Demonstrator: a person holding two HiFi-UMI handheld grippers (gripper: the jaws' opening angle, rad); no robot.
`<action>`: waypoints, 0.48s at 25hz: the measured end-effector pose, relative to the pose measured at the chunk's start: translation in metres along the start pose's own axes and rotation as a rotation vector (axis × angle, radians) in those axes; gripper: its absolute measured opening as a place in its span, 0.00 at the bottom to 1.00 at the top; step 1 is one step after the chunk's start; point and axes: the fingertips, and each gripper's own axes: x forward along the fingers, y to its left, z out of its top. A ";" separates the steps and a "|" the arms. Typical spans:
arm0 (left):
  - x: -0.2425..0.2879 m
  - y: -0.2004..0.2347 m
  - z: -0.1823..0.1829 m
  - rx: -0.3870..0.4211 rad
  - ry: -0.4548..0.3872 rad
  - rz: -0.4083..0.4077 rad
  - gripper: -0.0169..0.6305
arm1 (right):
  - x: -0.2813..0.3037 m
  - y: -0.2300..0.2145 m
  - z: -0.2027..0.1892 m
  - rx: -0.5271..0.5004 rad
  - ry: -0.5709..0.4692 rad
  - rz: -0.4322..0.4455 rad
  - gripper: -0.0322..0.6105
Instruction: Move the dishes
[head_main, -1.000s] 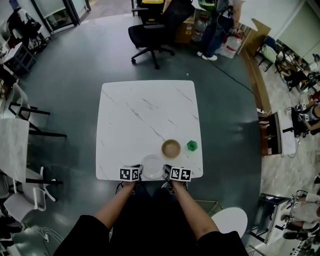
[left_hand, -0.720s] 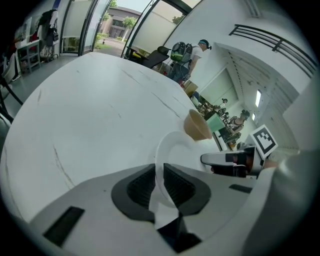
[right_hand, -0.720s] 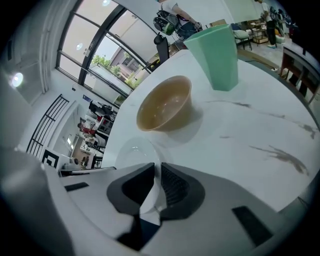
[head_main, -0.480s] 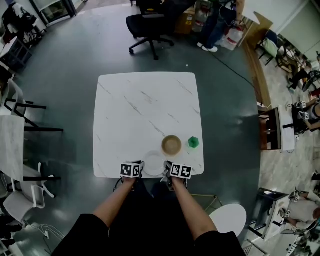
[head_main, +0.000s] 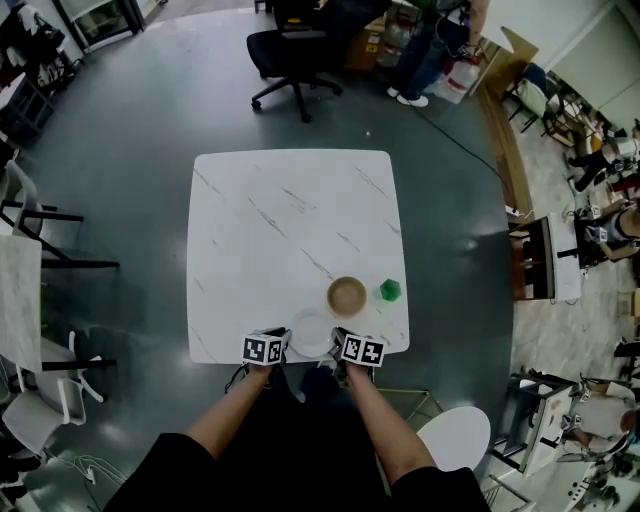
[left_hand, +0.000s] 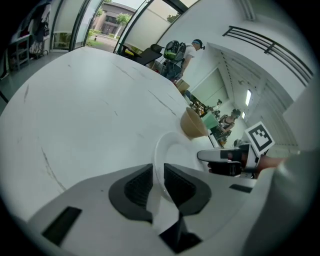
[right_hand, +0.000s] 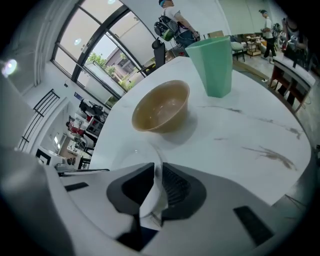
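Task thing is the white plate (head_main: 311, 333), at the near edge of the tabletop (head_main: 270, 230), squarely between the two grips. left tongs (left_hand: 157, 181) pinch its left rim, right tongs (right_hand: 156, 186) pinch its right rim, so neither hand is nearer. Grip line runs parallel to the near edge. Plate is round with no long axis, face up and roughly level. tan bowl (right_hand: 161, 106) sits just beyond on the right, green cup (right_hand: 215, 65) past that. Likely need to clear the bowl when moving away.

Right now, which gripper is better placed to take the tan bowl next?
Right. The tan bowl sits just ahead of the right gripper; the left gripper is across the white plate. Both clamp its rim, so release first.
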 end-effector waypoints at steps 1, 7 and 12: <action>-0.003 0.000 0.002 -0.002 -0.006 -0.009 0.13 | -0.002 0.000 0.002 -0.005 -0.017 -0.020 0.14; -0.027 -0.004 0.003 0.080 -0.027 -0.090 0.13 | -0.020 0.001 0.009 -0.012 -0.112 -0.127 0.14; -0.062 -0.009 0.004 0.183 -0.064 -0.164 0.13 | -0.049 0.039 -0.003 -0.068 -0.167 -0.179 0.14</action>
